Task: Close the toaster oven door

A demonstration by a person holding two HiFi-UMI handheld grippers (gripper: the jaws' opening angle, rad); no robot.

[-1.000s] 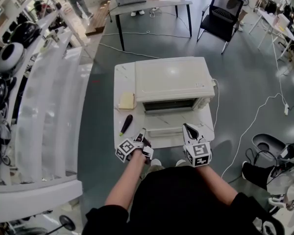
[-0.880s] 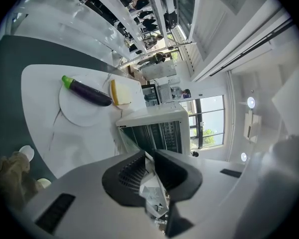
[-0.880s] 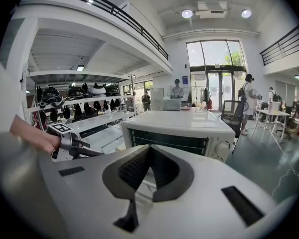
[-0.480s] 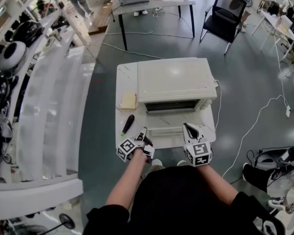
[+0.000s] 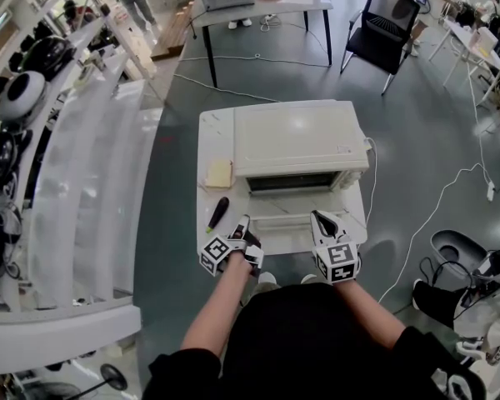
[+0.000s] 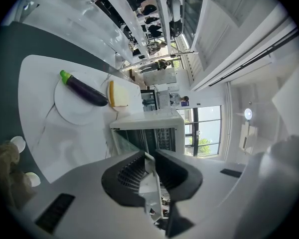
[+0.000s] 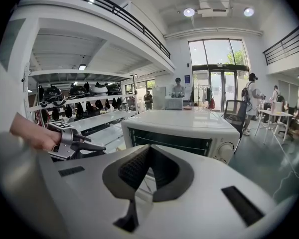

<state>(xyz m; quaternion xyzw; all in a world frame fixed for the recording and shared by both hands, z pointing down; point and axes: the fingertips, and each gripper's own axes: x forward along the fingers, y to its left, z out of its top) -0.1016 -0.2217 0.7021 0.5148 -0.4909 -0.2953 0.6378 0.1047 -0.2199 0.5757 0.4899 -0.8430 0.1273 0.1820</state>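
Note:
A cream toaster oven [image 5: 296,140] stands on a small white table [image 5: 212,127]. Its door [image 5: 279,223] hangs open, lying flat toward me. My left gripper [image 5: 243,227] is at the door's front left corner. In the left gripper view its jaws are shut [image 6: 149,166] on the thin edge of the door, with the oven [image 6: 147,126] beyond. My right gripper [image 5: 319,217] lies over the door's front right part. Its fingertips meet [image 7: 148,156] with nothing seen between them, and it faces the oven [image 7: 189,123]. The left gripper [image 7: 65,141] also shows there.
An eggplant [image 5: 216,212] and a slice of bread [image 5: 217,173] lie on the table left of the oven, on a white plate [image 6: 70,108]. White shelving [image 5: 83,165] runs along the left. A cable [image 5: 425,215] crosses the floor at right. A black chair [image 5: 379,27] stands behind.

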